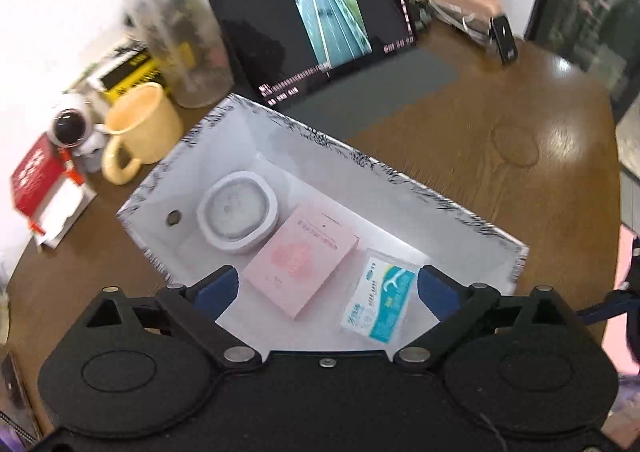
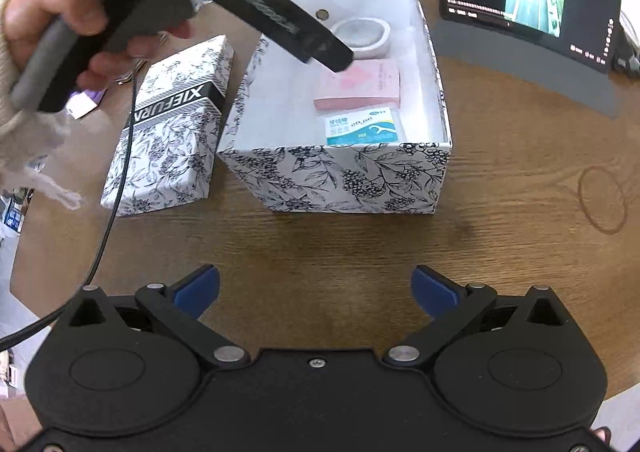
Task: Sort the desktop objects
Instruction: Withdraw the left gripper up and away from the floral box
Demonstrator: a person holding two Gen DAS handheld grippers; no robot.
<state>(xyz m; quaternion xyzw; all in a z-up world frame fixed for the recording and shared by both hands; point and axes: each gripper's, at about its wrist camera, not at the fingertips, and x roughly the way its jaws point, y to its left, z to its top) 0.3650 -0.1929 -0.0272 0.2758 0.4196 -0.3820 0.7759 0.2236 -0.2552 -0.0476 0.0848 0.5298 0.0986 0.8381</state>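
Three items already sit in the open floral box [image 2: 336,175]: a round white dish [image 1: 239,211] at the far end, a pink flat carton [image 1: 300,266] in the middle, and a clear floss-pick pack [image 1: 378,302] w/ a teal label at the near end. They lie in a row along one side wall, dish and carton close or touching, pack just beside the carton.

Left gripper [image 1: 326,292] hovers over the box, fingers spread wide and empty, pads either side of the carton and pack but above them, not touching as far as I can tell. Right gripper [image 2: 316,290] hangs over bare wood table [image 2: 500,211] in front of the box, also spread wide, holding nothing.

Judging by that, sorting looks mostly done. Box lid [image 2: 168,131] lies just beside the box to its left, so closing it is prob. what's left. Mug [image 1: 138,131], red booklet [image 1: 36,179] and jar [image 1: 176,31] stand by the wall; can't say if they're part of the job.

Box and lid: stiff printed card, sharp corners. Dish: smooth, rounded rim. Pack: glossy, hard plastic, prob. slippery. Table: glossy wood grain w/ a ring mark.
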